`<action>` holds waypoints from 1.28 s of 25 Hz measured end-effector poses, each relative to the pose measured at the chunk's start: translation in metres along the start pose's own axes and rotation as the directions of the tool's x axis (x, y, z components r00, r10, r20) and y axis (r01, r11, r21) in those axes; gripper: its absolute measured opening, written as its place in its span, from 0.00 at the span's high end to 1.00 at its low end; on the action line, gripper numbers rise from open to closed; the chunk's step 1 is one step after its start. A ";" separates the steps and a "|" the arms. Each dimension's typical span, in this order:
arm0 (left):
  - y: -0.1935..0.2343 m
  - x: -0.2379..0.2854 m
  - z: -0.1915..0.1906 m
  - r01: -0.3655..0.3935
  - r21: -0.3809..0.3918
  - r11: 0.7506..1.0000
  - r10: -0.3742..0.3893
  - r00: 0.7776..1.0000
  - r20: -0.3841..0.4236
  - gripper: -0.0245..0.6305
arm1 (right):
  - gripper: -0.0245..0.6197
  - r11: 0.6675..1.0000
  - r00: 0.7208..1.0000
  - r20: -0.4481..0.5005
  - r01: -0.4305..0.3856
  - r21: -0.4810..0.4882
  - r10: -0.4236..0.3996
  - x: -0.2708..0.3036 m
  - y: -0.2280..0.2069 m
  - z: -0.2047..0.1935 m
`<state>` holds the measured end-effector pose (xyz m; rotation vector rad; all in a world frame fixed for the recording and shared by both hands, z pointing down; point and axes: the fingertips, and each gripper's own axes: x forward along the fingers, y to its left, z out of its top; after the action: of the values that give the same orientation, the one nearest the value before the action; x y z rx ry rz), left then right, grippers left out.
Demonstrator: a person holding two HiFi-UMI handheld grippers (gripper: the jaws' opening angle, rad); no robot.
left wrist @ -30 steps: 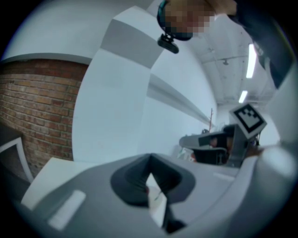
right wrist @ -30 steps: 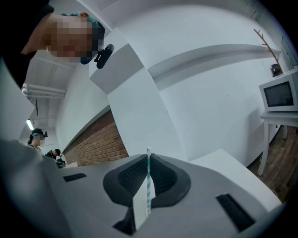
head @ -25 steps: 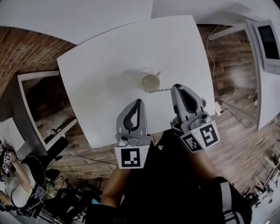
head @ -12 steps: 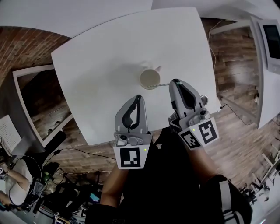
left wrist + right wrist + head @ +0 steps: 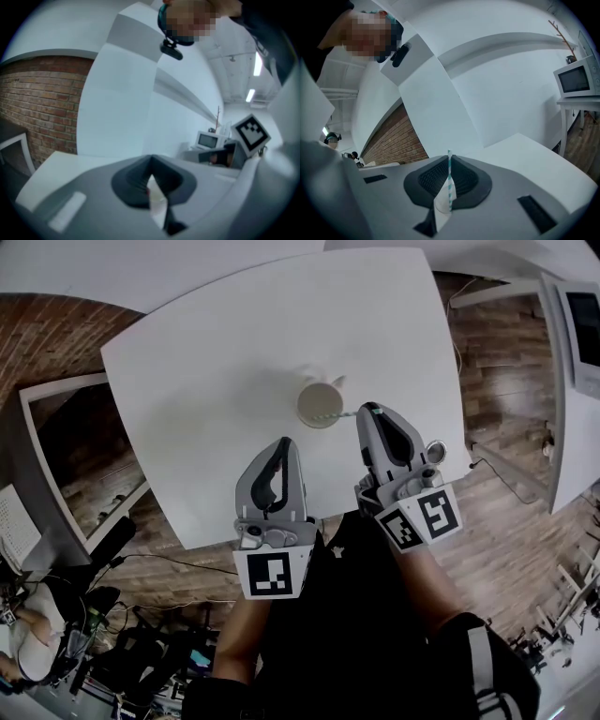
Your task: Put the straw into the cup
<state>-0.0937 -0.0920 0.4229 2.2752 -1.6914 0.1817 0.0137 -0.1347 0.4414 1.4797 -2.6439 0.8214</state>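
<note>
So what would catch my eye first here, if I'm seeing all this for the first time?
Probably the white cup, standing alone near the middle of the white table. Next comes the thin teal-striped straw, pinched in the right gripper and reaching across to the cup's rim. The left gripper hangs shut and empty beside it, nearer the table's front edge.

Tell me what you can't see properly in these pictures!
1. Head view: the inside of the cup is too small and pale to tell what it holds.
2. Head view: the straw is so thin that I cannot tell whether its tip is in the cup or only at the rim.
3. Right gripper view: part of the straw is hidden between the right gripper's shut jaws.
4. Both gripper views: the cup is out of frame.
</note>
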 end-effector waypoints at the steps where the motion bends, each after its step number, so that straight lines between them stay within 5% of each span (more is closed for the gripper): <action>1: -0.001 0.000 0.000 0.001 -0.002 1.000 -0.001 1.000 0.001 0.96 | 0.94 1.000 1.000 -0.002 0.003 0.003 -0.003 0.000 -0.001 -0.002; 32: -0.005 0.005 -0.006 0.011 -0.023 1.000 -0.011 1.000 -0.016 0.96 | 0.93 0.999 0.998 -0.044 0.036 0.037 -0.034 0.010 -0.018 -0.026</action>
<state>-0.0875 -0.0936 0.4293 2.2597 -1.6643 0.1768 0.0161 -0.1387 0.4743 1.4937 -2.5781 0.8948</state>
